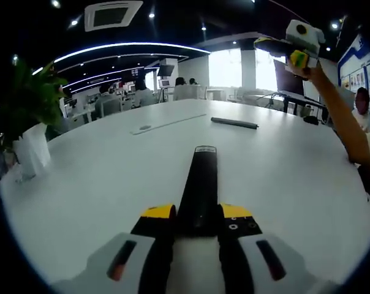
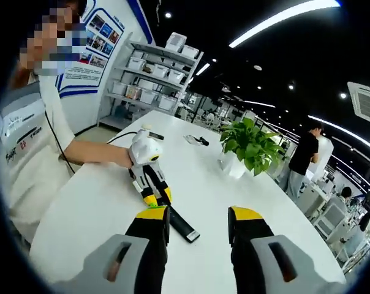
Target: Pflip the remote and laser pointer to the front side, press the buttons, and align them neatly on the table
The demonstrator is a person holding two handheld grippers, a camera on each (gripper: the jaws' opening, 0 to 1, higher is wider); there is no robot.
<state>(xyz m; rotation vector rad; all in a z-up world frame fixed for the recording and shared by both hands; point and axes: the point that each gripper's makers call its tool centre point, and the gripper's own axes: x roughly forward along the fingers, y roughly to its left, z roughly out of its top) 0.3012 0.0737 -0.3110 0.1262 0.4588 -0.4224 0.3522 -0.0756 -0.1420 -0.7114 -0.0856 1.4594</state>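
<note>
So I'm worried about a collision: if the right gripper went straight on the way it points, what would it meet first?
Probably bare table; its open fingers frame empty tabletop. The remote lies just left of that line, and the plant sits farther on. Depth is unclear.

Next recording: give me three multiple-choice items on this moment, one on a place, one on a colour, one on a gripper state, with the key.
1. Where is the remote?
A. between the left hand-held gripper jaws
B. by the plant
C. on a shelf

2. What colour is the table?
A. black
B. white
C. green

3. What is the right hand-held gripper doing?
A. clamping the remote
B. holding the plant pot
C. open, holding nothing

Key: 1 A, jaws close on both its sides in the left gripper view. 2 B, a white top in both views. 3 C, a clear gap between its jaws.
</note>
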